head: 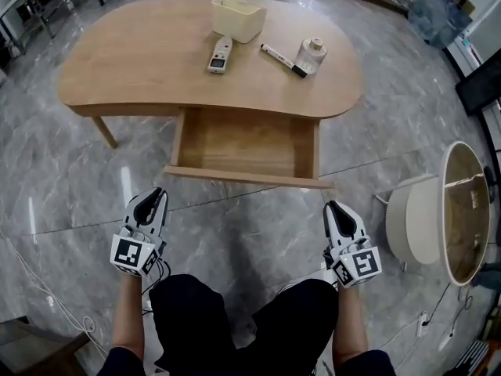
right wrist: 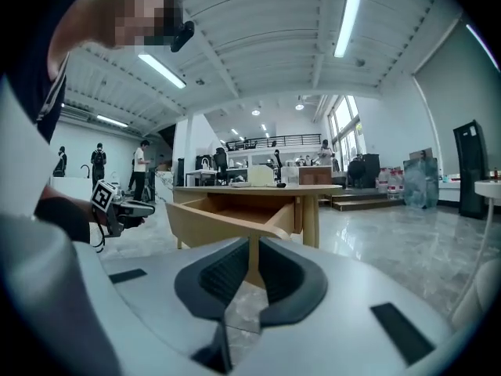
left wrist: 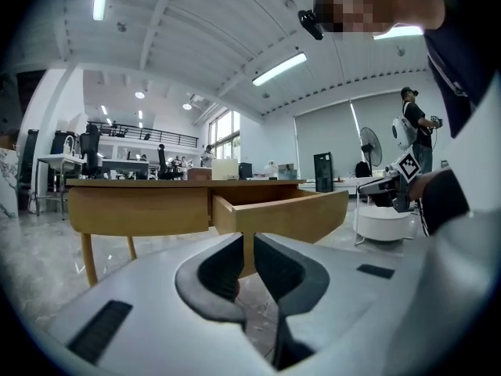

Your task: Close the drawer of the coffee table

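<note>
The drawer point(head: 244, 143) is seen pulled out from under the tabletop point(head: 133, 69), where a remote control point(head: 221, 55) and a marker point(head: 283, 60) are laid. Near its front, not touching, the left hand-held gripper point(head: 149, 204) and right hand-held gripper point(head: 338, 211) are held closed and empty.

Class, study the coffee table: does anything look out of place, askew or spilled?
Only the drawer: it stands pulled out from under the tabletop, open and empty. The remote, marker, white bottle and box on top look settled; nothing is spilled.
</note>
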`<state>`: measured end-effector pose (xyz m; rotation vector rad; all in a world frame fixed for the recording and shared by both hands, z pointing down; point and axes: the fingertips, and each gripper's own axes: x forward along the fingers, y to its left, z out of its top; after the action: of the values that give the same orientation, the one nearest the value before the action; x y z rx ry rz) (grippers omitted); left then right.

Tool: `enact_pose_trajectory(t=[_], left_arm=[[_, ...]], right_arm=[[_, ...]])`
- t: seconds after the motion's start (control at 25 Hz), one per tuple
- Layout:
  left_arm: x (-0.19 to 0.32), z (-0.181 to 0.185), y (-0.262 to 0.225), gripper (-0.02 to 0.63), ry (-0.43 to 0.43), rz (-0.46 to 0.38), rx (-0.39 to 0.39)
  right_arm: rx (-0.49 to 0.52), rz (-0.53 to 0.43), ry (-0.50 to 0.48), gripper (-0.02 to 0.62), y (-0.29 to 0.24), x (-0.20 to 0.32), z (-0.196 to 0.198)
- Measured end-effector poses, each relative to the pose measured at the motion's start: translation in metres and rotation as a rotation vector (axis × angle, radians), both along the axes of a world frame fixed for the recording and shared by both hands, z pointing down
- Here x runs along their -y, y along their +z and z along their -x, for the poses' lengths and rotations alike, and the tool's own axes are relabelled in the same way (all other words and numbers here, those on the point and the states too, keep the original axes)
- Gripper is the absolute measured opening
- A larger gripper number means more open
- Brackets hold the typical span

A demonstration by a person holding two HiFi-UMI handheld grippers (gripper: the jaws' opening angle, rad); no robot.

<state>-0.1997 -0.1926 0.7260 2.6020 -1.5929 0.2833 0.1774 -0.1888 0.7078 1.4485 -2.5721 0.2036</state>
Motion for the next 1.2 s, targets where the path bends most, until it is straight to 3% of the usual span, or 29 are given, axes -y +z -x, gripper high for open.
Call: enact_pose_trajectory(t=[0.04, 0.12, 0.52, 0.56, 0.64, 0.68, 1.2], left_arm=[[0.001, -0.002, 0.002, 0.028, 0.013, 0.003, -0.003], [0.003, -0.003, 0.009, 0.029, 0.018, 0.012, -0.006], [0.017, 0.001, 0.027, 0.031, -0.009, 0.025, 0.022], [0.019, 0.002, 0.028, 0.041, -0.016, 0.030, 0.016], [0.023, 0.002, 0.030, 0.157, -0.022, 0.032, 0.015], [0.024, 0.002, 0.030, 0.166, -0.022, 0.031, 0.019], [0.046, -0.008, 0.037, 0.166, -0.034, 0.025, 0.014]], right_arm=[[0.004, 0.010, 0.003, 0.053, 0.005, 0.001, -0.001], [0.005, 0.035, 0.008, 0.192, 0.015, 0.004, -0.002], [-0.079, 0.085, 0.032, 0.209, 0.058, 0.024, -0.005], [-0.067, 0.090, 0.041, 0.215, 0.060, 0.025, -0.006], [-0.052, 0.088, 0.061, 0.230, 0.060, 0.027, -0.010], [-0.051, 0.082, 0.071, 0.238, 0.060, 0.029, -0.012], [-0.077, 0.066, 0.065, 0.241, 0.063, 0.042, -0.002]])
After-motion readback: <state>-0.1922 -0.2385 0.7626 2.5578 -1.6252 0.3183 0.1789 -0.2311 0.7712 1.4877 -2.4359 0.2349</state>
